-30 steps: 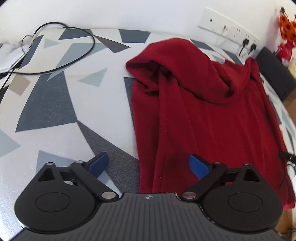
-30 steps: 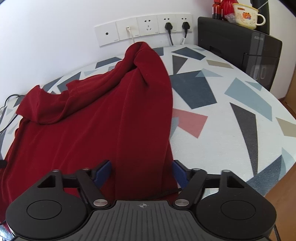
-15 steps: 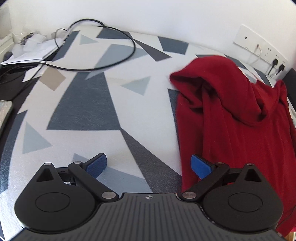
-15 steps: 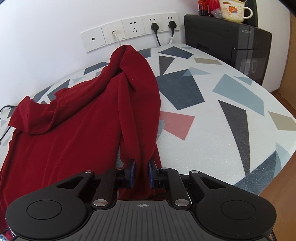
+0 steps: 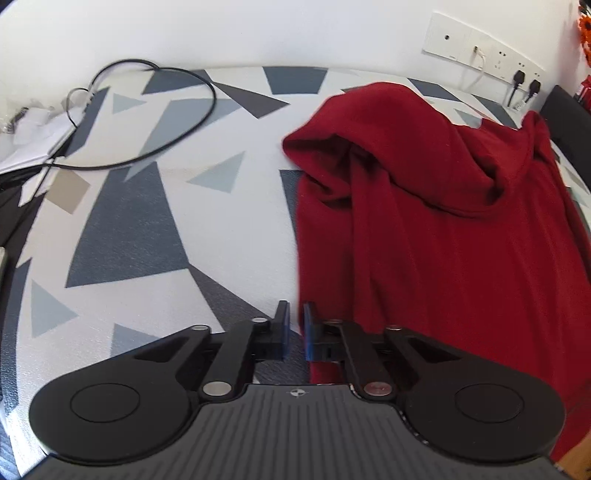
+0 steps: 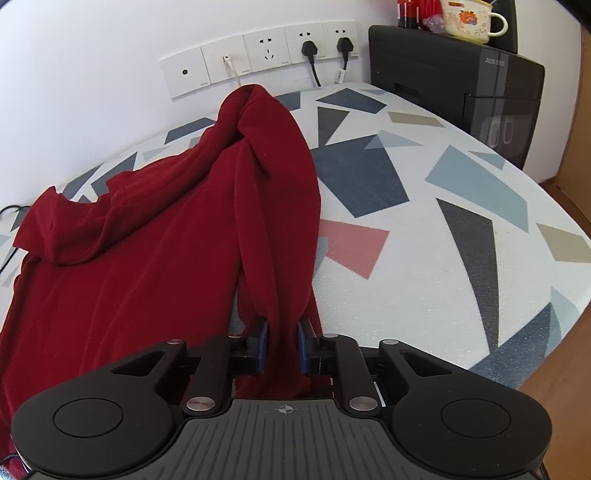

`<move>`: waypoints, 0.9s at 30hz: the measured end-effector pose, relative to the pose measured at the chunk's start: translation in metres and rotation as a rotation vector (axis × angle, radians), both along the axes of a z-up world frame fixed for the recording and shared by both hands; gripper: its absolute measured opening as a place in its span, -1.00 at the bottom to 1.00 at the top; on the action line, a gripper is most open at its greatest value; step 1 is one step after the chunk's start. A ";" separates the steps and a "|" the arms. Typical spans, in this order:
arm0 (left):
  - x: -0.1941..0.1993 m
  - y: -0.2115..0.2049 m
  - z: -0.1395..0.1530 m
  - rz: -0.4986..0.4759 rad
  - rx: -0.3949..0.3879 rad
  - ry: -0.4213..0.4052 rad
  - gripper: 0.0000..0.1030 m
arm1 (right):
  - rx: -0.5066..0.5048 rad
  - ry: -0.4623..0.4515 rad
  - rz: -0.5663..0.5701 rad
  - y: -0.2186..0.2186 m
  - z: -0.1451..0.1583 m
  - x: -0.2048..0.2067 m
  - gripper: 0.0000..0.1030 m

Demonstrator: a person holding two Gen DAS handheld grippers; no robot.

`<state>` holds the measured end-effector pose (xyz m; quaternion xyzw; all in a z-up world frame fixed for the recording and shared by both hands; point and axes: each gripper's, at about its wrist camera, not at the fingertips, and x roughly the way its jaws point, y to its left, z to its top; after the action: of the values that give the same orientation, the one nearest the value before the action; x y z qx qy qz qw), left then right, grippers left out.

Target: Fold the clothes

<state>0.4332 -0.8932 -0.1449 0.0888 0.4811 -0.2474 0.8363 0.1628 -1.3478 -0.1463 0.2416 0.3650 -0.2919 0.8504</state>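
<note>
The red garment (image 5: 443, 236) lies spread on the counter (image 5: 155, 236), which has a white top with grey, blue and tan shards. Its near hem runs toward both claws, and its far end is bunched into a loose hump close to the wall sockets (image 6: 258, 59).

The left claw (image 5: 294, 328) has just snapped together. Its blue pads (image 5: 284, 330) sit nearly touching at the garment's left edge, with only bare counter showing in the thin slit between them; the cloth starts just beside the right pad and passes under that finger. Whether any fabric is caught there I cannot tell.

The right claw (image 6: 282, 341) is pinching the garment's right edge: a thick fold of red cloth runs down between its pads, which press on it from both sides.

Relative to the garment, a black cable (image 5: 155, 110) loops well off to its left near some white papers (image 5: 29, 144). A black box (image 6: 461, 81) stands beyond its right side, against the wall, with a mug (image 6: 469, 16) on top.
</note>
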 end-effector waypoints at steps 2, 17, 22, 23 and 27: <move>-0.004 0.000 0.000 -0.018 0.004 0.003 -0.92 | -0.003 -0.001 -0.006 -0.002 0.001 -0.001 -0.77; -0.015 -0.026 -0.003 -0.076 0.015 -0.008 0.11 | 0.015 -0.006 0.003 -0.002 0.000 0.000 -0.52; -0.010 -0.027 -0.001 -0.071 -0.035 0.039 -0.89 | 0.013 -0.001 -0.008 -0.003 -0.002 -0.004 -0.48; -0.011 -0.027 -0.001 -0.078 -0.032 0.031 -0.89 | 0.013 -0.001 -0.012 -0.004 -0.003 -0.005 -0.47; -0.017 -0.010 0.012 -0.037 -0.036 -0.006 -0.90 | 0.010 0.003 -0.019 -0.006 -0.002 -0.008 -0.43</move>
<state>0.4163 -0.9030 -0.1329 0.0833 0.4722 -0.2714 0.8345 0.1553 -1.3541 -0.1487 0.2490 0.3654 -0.2986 0.8457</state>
